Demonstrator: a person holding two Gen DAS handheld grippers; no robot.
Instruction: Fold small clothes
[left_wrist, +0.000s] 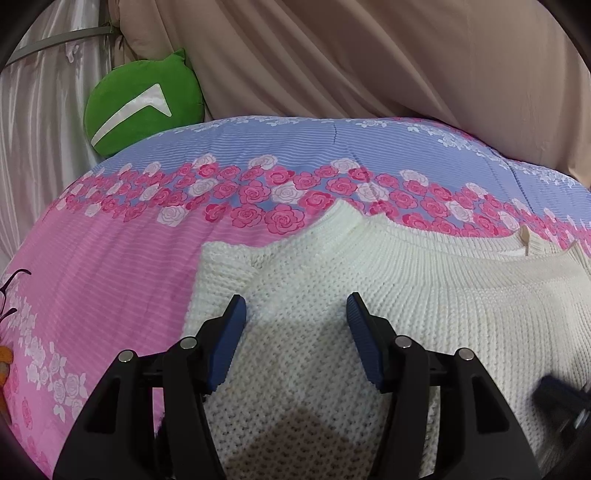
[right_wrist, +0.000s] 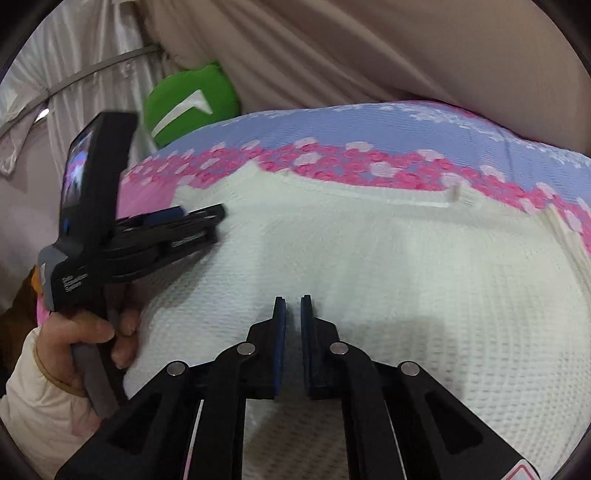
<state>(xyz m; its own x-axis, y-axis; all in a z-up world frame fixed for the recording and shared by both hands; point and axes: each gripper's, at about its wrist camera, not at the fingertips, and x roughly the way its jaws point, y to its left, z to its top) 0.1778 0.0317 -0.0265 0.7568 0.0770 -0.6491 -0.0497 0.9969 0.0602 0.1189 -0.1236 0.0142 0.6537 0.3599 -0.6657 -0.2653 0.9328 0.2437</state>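
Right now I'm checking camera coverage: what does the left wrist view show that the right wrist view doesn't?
Only the left wrist view: the left gripper head-on, jaws apart over the sweater's sleeve.
Only the right wrist view: the hand holding the left gripper, and the right gripper, nearly closed and empty.
Both: the white knit sweater on the floral bedspread, and the green cushion.
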